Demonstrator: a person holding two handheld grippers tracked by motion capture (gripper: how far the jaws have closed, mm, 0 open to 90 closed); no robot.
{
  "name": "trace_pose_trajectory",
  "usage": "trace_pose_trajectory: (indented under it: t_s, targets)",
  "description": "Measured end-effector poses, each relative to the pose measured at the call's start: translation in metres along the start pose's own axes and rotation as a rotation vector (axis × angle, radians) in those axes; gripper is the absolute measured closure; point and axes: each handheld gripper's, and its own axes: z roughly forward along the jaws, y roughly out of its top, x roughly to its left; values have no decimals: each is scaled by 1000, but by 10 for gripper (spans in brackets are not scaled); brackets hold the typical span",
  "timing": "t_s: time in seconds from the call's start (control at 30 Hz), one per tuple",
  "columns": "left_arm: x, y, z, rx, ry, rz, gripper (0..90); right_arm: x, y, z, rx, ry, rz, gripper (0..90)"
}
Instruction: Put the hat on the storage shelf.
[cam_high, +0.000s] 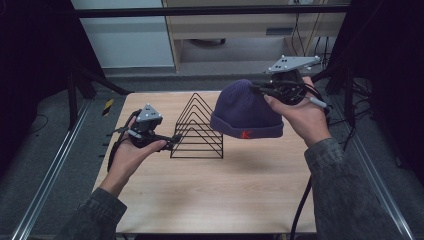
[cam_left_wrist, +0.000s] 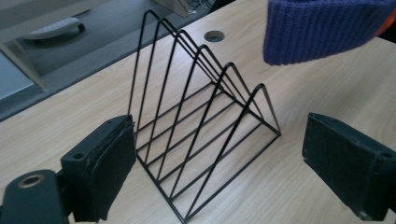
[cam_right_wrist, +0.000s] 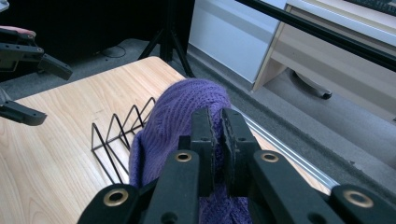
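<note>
Now we are carrying the hat (cam_high: 246, 111) clenched in the right hand-held gripper (cam_right_wrist: 217, 140), left hand-held gripper (cam_left_wrist: 219, 154) released, next lowering it onto the rack (cam_high: 198, 129).

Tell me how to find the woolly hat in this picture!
Look at the wooden table, then at the black wire rack on it. Just right of the rack, the purple knitted hat hangs in the air, pinched by the right gripper. It's soft, with an orange mark on its brim.

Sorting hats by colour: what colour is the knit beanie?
The beanie is dark purple with an orange letter on its cuff, best seen in the high view.
</note>
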Motion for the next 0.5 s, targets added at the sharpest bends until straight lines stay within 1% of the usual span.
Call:
trace_pose_trajectory:
  t_s: [0.07, 0.13, 0.23, 0.27, 0.33, 0.47, 0.5]
  targets:
    - [1, 2, -1, -11, 3, 1, 93, 3, 3, 1, -7, 12, 5, 845]
    - [3, 5, -3, -28, -12, -10, 89, 8, 6, 2, -12, 17, 2, 845]
    - [5, 10, -6, -43, -25, -9, 85, 13, 14, 1, -26, 22, -10, 845]
    - [4, 11, -7, -54, -22, -15, 86, 14, 16, 1, -31, 23, -13, 844]
    - [2, 12, -9, -54, -3, -7, 91, 16, 21, 2, -36, 25, -22, 845]
    - [0, 11, -10, -52, -12, -5, 86, 17, 28, 4, -36, 24, -24, 845]
    - [-1, 12, -10, -44, -13, 7, 86, 19, 32, 6, -39, 23, -27, 844]
